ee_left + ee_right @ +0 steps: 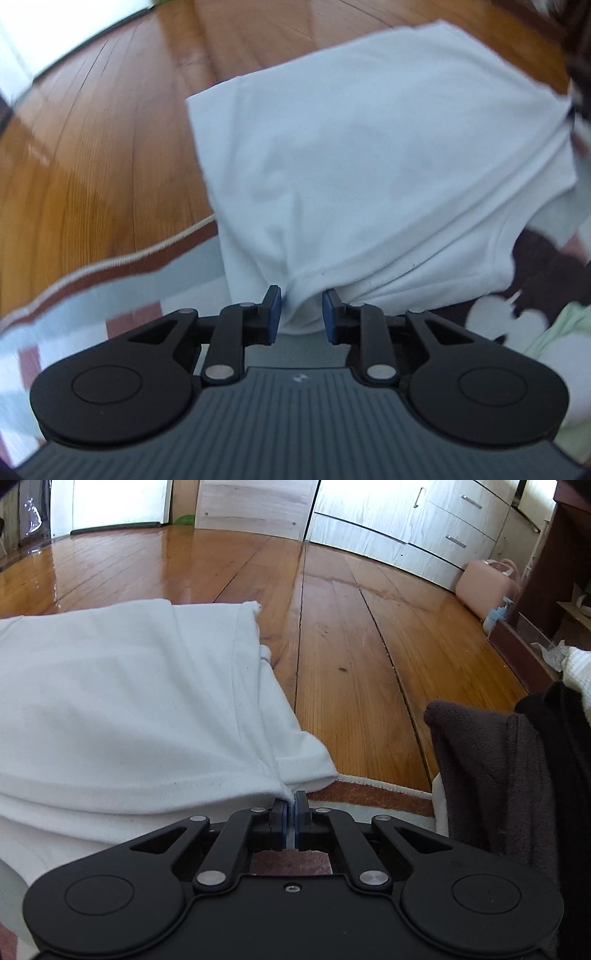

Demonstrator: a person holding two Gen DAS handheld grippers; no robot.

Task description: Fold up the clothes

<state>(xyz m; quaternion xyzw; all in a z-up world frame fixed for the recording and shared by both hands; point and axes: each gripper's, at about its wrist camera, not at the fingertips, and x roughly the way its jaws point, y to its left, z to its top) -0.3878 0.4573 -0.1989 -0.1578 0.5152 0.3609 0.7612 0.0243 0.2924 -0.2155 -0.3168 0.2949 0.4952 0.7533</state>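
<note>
A white garment lies folded in layers, partly on the wooden floor and partly on a rug. In the left wrist view my left gripper sits at its near hem; the blue pads stand apart with a bunched fold of the cloth between them, not squeezed. In the right wrist view the same white garment fills the left half. My right gripper is shut on its near right corner, with a thin pinch of cloth between the pads.
A dark brown and black heap of clothes lies close on the right. The rug's edge runs under the grippers. A pink case and drawers stand at the far wall. Pale green cloth lies at the right.
</note>
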